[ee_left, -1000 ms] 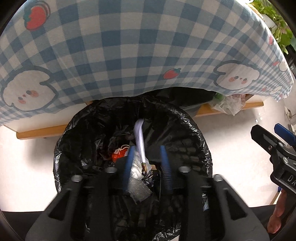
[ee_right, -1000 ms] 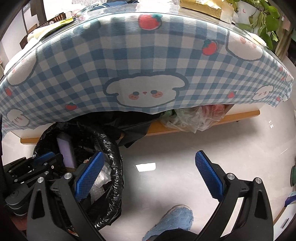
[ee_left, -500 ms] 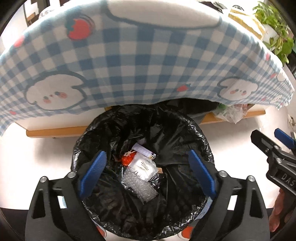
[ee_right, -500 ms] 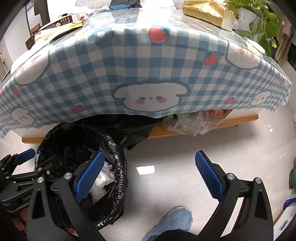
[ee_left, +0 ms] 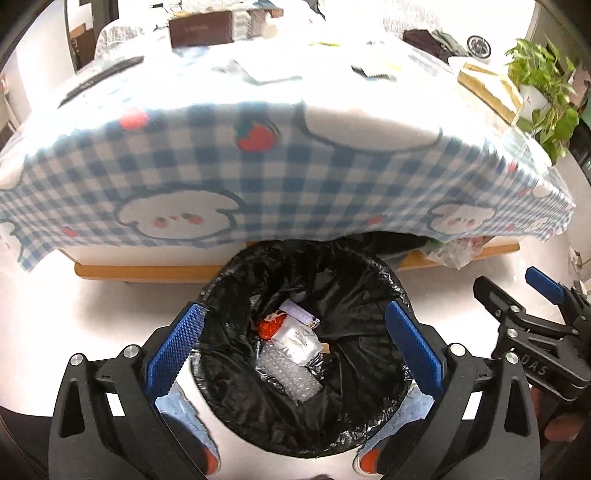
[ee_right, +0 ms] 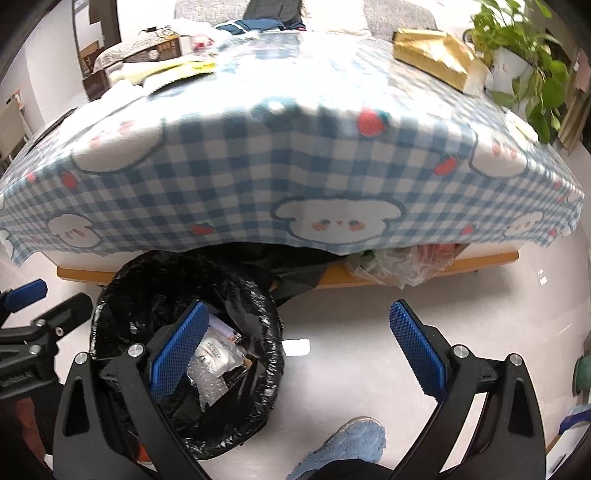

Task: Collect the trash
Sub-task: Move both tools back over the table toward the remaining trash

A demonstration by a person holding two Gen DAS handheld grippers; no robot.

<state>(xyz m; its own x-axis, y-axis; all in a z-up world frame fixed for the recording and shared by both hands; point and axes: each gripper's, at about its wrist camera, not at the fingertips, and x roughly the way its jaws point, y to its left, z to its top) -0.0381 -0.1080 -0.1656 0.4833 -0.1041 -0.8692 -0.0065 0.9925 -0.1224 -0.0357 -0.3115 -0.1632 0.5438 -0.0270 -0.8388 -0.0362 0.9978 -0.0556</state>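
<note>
A bin with a black liner [ee_left: 369, 266] stands on the pale floor at the table's edge. Inside lie a white packet [ee_left: 295, 341], bubble wrap [ee_left: 291, 376], a red scrap [ee_left: 269, 326] and a pale slip [ee_left: 297, 312]. My left gripper [ee_left: 293, 310] hangs above the bin's mouth. Its jaws are opening wide and no pad touches anything. My right gripper [ee_right: 298, 306] is open and empty over bare floor, just right of the bin [ee_right: 258, 295]. It also shows at the right edge of the left wrist view [ee_left: 517, 306].
A low table under a blue checked cloth [ee_left: 295, 166] overhangs the bin's far side. A brown box [ee_left: 201, 27], papers, a yellow parcel [ee_right: 432, 51] and a potted plant [ee_right: 524, 55] sit on it. A clear plastic bag [ee_right: 399, 266] lies underneath. A blue slipper [ee_right: 347, 439] is near me.
My left gripper's jaws went from narrow around a white strip to wide apart, and the strip now lies in the bin. Both grippers rose, bringing the table top into view.
</note>
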